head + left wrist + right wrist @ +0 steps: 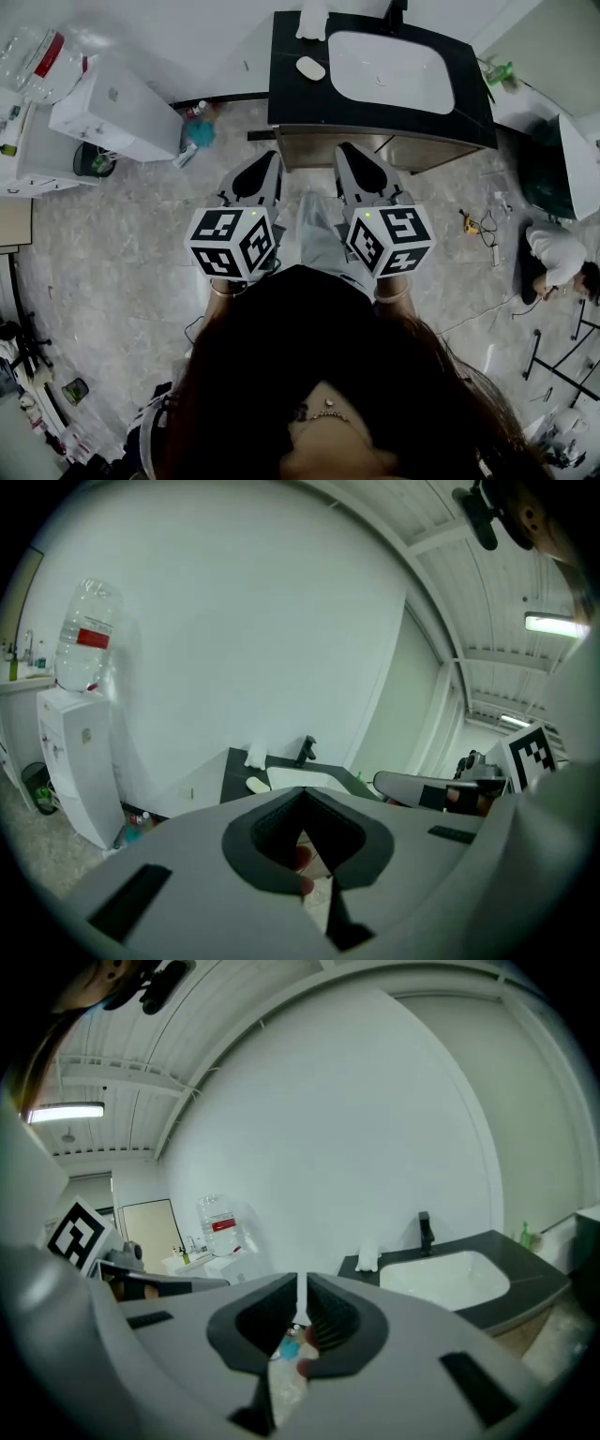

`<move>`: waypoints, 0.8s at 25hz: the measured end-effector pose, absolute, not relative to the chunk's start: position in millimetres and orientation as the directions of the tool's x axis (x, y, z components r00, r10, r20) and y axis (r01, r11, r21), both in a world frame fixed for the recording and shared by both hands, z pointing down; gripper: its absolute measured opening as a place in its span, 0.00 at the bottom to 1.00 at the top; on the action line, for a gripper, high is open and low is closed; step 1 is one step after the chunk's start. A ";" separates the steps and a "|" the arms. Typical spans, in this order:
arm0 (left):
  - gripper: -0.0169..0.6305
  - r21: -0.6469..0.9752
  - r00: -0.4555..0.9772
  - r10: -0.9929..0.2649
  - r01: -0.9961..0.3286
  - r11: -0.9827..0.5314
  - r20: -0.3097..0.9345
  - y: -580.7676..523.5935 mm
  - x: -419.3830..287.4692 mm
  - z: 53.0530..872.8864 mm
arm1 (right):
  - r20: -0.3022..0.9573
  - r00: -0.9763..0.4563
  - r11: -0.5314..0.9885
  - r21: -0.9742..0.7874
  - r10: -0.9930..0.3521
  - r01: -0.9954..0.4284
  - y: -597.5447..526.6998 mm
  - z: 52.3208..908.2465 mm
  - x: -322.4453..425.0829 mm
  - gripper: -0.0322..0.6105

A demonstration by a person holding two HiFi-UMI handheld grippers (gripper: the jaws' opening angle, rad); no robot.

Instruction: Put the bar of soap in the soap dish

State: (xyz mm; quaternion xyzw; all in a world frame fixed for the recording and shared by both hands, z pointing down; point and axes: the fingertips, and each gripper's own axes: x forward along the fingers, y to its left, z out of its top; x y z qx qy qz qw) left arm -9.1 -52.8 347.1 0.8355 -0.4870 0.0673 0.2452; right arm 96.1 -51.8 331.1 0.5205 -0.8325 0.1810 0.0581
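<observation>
A white oval bar of soap (310,67) lies on the black vanity top (286,84), left of the white basin (389,70). Behind it, by the wall, stands a white object (312,19); I cannot tell whether it is the soap dish. My left gripper (272,157) and right gripper (343,150) hang side by side over the floor, short of the vanity's front edge. Both are shut with nothing in them. The left gripper view shows the soap (258,785) and a black faucet (307,750) ahead. The right gripper view shows the basin (445,1279) and the white object (367,1257).
A white water dispenser (117,108) with a clear bottle (37,56) stands left of the vanity. Small bottles (197,127) sit on the floor between them. A green bottle (502,73) is at the counter's right end. A person (558,258) crouches at the right among cables.
</observation>
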 end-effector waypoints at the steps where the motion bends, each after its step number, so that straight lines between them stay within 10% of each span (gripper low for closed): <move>1: 0.02 0.350 0.508 -0.784 -0.850 -0.393 0.356 -70.7 -7.8 347.2 | 0.292 -0.460 0.402 -0.239 -0.839 -0.884 -71.3 331.8 98.0 0.08; 20: 0.02 0.376 0.423 -0.810 -0.885 -0.273 0.406 -240.6 -19.4 357.9 | 0.433 -0.547 0.530 -0.170 -0.717 -0.830 -286.8 404.1 91.7 0.37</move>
